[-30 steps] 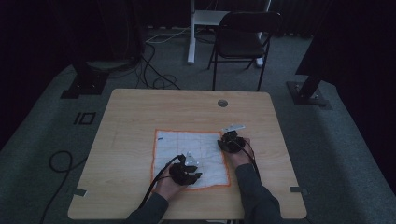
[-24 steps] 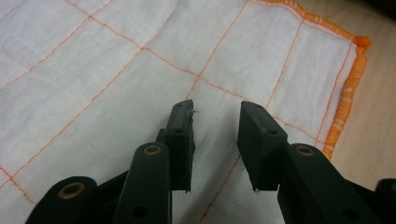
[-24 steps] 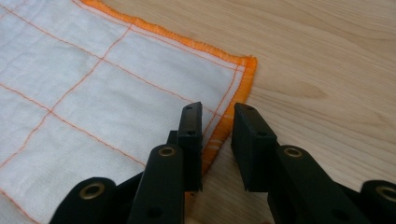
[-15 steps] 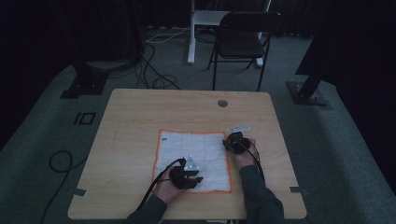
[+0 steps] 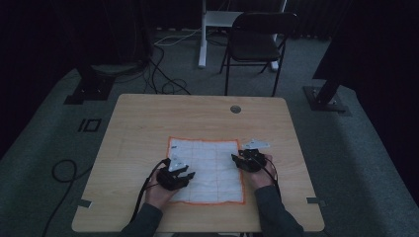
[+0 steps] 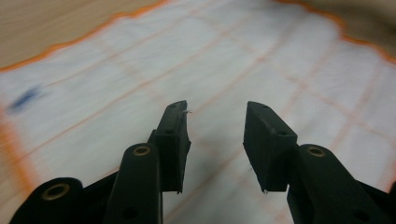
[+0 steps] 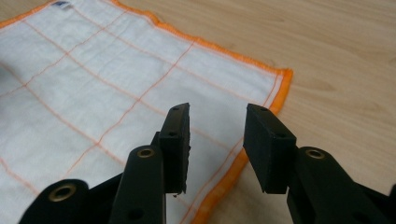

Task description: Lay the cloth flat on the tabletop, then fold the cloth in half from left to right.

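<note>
White cloth flat on table, left tongs and right tongs apart above it

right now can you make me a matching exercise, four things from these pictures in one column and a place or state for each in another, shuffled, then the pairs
Things:
1. white cloth with orange hem and grid lines
2. left black two-jaw claw
3. right black two-jaw claw
4. dark folding chair

Places or states:
A. on the floor beyond the far edge of the light wooden table
B. jaws apart, over the cloth's right orange hem
C. spread flat on the table
D. jaws apart, over the cloth near its left edge

Pairs: 1-C, 2-D, 3-B, 4-A
</note>
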